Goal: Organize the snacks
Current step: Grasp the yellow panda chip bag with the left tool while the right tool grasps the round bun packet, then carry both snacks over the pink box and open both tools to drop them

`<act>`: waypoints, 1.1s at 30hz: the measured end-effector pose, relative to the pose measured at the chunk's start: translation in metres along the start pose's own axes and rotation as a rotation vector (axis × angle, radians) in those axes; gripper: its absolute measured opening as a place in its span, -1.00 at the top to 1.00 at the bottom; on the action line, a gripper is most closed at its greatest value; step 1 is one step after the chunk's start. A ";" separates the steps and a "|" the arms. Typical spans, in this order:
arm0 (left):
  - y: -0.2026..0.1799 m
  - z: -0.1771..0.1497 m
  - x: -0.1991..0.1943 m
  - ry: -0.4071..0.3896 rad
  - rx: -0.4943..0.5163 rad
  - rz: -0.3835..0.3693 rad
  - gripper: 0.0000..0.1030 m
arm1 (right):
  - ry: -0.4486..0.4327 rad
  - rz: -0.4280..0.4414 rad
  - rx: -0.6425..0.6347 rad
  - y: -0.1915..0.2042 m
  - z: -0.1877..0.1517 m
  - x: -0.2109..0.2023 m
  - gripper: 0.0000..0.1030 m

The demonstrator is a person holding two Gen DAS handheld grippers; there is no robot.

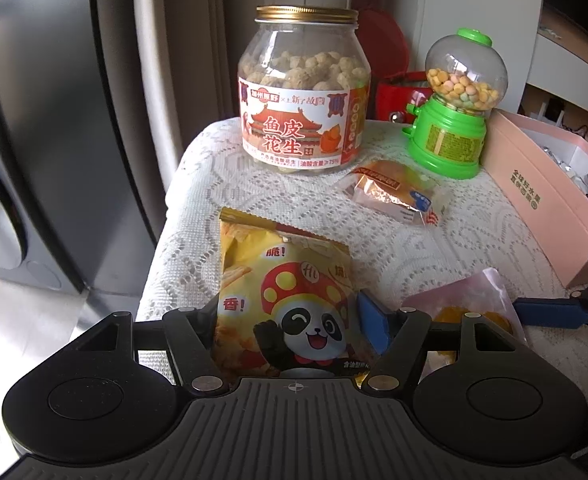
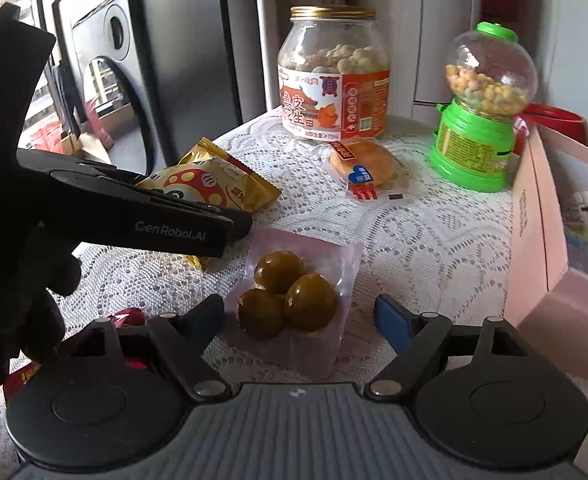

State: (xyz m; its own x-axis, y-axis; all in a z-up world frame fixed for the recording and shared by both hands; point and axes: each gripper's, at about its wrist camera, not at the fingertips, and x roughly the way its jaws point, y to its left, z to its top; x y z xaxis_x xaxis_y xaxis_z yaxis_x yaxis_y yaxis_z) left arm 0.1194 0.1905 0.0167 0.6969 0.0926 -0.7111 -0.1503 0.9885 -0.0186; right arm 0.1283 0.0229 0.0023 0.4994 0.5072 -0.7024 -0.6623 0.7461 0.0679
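A yellow panda snack bag [image 1: 282, 300] lies on the lace-covered table between the fingers of my left gripper [image 1: 290, 312], whose jaws stand around it; I cannot tell whether they press on it. The bag also shows in the right wrist view [image 2: 210, 184], partly behind the left gripper body. A clear pink pouch with three brown-green balls [image 2: 290, 300] lies between the open fingers of my right gripper [image 2: 299, 314], untouched. That pouch shows at the left view's right side [image 1: 469, 304]. A wrapped bun [image 2: 363, 166] lies further back.
A peanut jar with gold lid [image 2: 333, 76] and a green candy dispenser [image 2: 477, 120] stand at the back. An open pink box [image 2: 533, 232] with packets sits at the right. A red wrapper [image 2: 126, 316] lies near my left finger. A washing machine stands beyond the table's left edge.
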 end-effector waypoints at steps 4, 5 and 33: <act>0.000 -0.002 -0.003 -0.008 -0.014 0.003 -0.26 | 0.019 0.001 0.012 0.000 -0.002 -0.004 -0.68; 0.001 -0.002 -0.004 -0.008 -0.024 0.000 -0.17 | 0.025 0.006 0.008 0.000 -0.003 -0.005 -0.71; 0.023 -0.023 -0.028 -0.022 -0.264 -0.169 0.02 | 0.174 -0.021 -0.054 -0.032 0.116 0.065 -0.09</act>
State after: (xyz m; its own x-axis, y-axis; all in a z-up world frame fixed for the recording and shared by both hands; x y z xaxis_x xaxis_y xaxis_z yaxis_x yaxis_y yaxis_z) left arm 0.0803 0.2080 0.0199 0.7422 -0.0651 -0.6670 -0.2060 0.9249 -0.3196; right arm 0.2471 0.0821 0.0366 0.4123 0.4056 -0.8157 -0.6837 0.7295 0.0171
